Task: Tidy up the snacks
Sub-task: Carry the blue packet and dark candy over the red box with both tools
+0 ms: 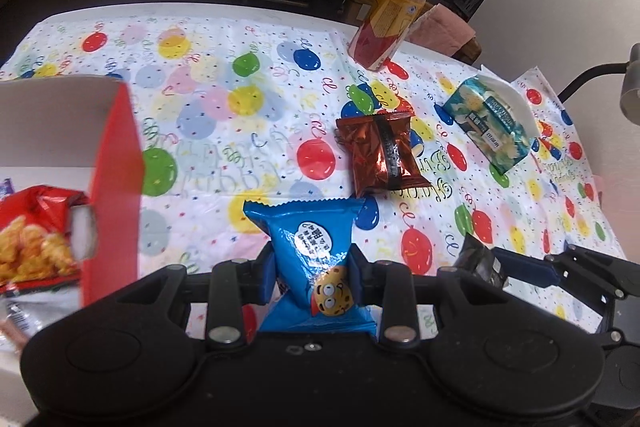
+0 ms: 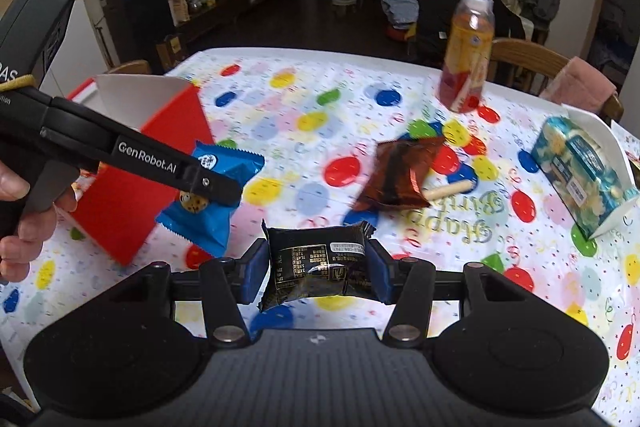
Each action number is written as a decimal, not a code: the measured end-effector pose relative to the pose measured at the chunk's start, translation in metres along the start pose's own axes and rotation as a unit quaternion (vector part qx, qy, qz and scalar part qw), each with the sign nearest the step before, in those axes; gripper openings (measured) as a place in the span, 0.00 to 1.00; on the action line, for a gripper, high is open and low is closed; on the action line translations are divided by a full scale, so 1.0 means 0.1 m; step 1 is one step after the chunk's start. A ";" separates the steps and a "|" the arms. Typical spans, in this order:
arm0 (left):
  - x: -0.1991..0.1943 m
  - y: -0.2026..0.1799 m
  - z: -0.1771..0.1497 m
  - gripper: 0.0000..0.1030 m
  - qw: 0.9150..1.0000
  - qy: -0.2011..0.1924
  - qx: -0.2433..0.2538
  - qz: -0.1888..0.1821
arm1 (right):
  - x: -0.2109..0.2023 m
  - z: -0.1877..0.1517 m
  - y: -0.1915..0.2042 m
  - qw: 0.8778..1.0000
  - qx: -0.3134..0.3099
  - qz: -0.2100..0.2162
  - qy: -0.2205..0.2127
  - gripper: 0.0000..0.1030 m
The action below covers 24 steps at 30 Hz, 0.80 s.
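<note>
Your left hand-held gripper (image 1: 312,267) clamps a blue cookie packet (image 1: 310,251) beside the red cardboard box (image 1: 114,183); your right hand-held gripper (image 2: 318,269) grips a black foil snack packet (image 2: 318,263) above the desk (image 2: 304,115)

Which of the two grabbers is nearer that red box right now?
Left. The left gripper, holding the blue cookie packet, is right beside the red box. The right gripper, holding a black packet, sits farther off.
</note>
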<state>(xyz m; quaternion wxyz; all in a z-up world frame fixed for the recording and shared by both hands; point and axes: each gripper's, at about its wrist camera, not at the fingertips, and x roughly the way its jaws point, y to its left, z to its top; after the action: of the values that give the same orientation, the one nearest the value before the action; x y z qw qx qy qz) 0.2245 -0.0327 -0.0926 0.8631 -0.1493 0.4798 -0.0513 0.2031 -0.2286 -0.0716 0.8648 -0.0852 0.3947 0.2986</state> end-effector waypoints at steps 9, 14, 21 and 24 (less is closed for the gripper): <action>-0.48 0.33 -0.09 0.31 1.000 -0.024 0.002 -0.004 | -0.11 0.19 0.53 1.000 -0.020 0.011 -0.019 0.51; -0.72 0.57 -0.11 0.31 0.999 -0.036 -0.002 -0.001 | -0.13 0.30 0.84 0.999 -0.032 0.016 -0.029 0.51; -1.00 0.92 -0.12 0.31 0.999 -0.051 -0.008 0.007 | -0.10 0.44 1.27 0.998 -0.048 0.027 -0.039 0.51; -1.11 1.06 -0.12 0.31 0.998 -0.057 -0.009 0.011 | -0.07 0.50 1.45 0.997 -0.056 0.031 -0.042 0.51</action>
<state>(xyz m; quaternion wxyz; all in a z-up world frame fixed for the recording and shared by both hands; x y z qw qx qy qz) 0.1491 0.0916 -0.0414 0.8882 -0.1548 0.4316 -0.0289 0.1463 -0.0957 -0.0195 0.8649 -0.1083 0.3431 0.3501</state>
